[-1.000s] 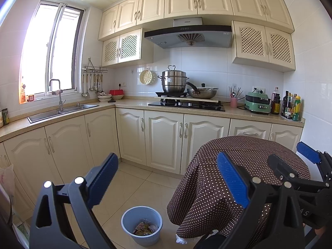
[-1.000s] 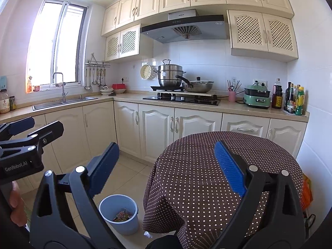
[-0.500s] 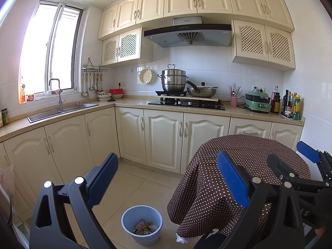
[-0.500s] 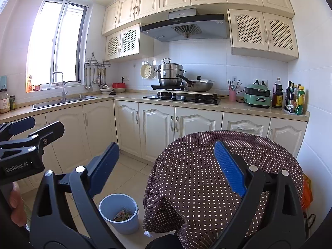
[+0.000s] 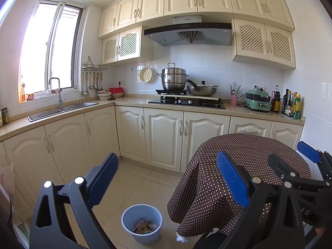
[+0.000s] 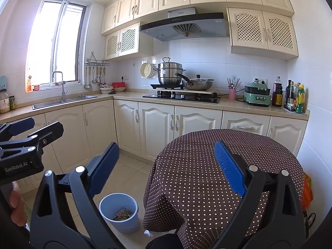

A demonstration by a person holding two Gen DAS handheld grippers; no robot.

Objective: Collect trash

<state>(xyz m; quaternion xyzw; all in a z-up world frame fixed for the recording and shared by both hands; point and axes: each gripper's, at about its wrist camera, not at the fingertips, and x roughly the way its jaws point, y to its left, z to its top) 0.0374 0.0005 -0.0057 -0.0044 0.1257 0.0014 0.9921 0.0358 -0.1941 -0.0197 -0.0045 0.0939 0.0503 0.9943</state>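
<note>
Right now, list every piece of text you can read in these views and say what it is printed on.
"GenRobot.AI": white lettering on the black body of the left tool, seen from the right wrist view.
"AS": partial white letters on the right tool, seen from the left wrist view; the rest is cut off.
Grey range hood: brand mark too small to read.
Dark sauce bottles and jar: labels blurred.

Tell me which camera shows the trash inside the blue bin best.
The left wrist view. There the blue bin sits unobstructed between the open fingers, its mouth facing the camera, with the wrappers clearly visible. In the right wrist view the bin is partly cut off by the right gripper's left finger, so less trash shows.
</note>
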